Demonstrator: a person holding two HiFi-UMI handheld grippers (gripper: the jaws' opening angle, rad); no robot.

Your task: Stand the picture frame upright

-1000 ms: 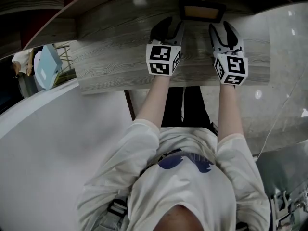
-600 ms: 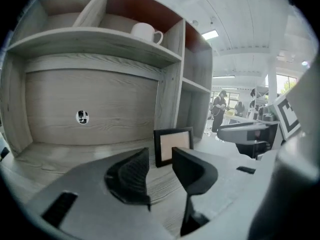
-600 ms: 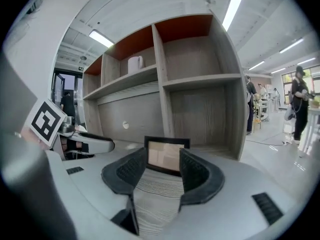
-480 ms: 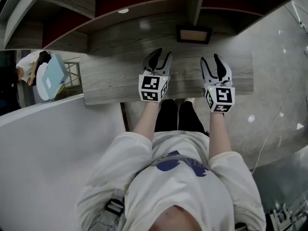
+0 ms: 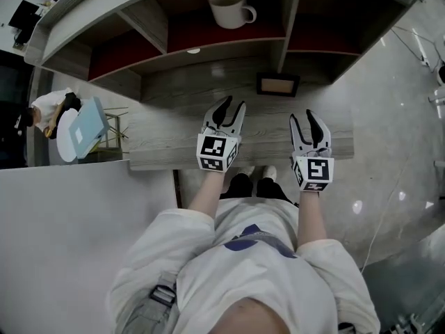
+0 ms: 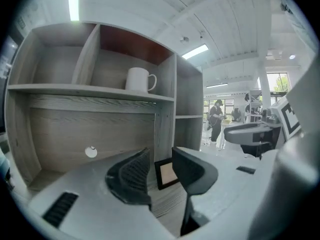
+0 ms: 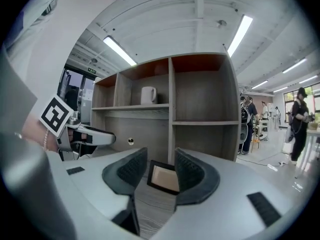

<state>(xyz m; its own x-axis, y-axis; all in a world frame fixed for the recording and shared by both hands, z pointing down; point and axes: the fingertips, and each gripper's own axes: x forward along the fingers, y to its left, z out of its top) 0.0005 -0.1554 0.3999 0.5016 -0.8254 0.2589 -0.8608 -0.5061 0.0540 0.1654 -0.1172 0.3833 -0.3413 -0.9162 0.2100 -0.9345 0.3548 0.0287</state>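
A black picture frame (image 5: 278, 84) with a tan face stands at the back of the wooden desk (image 5: 167, 134), leaning against the foot of the shelf divider. In the gripper views the picture frame (image 6: 166, 173) (image 7: 163, 178) shows in the gap between each pair of jaws, well beyond them. My left gripper (image 5: 232, 104) (image 6: 160, 152) hovers open over the desk's front, left of the frame, with nothing in it. My right gripper (image 5: 302, 115) (image 7: 160, 153) hovers level with it on the right, open and empty. Its jaws have just been closing a little.
A wooden shelf unit (image 5: 292, 19) rises behind the desk, with a white mug (image 5: 229, 7) on its upper shelf. A cable hole (image 6: 91, 152) sits in the back panel. A white counter (image 5: 62, 221) lies to the left, where a person (image 5: 49, 110) stands. Other people stand far off right (image 7: 299, 119).
Both grippers have pulled back toward the desk's front edge and risen, away from the frame. The head view has lifted, so the shelves and the mug now show.
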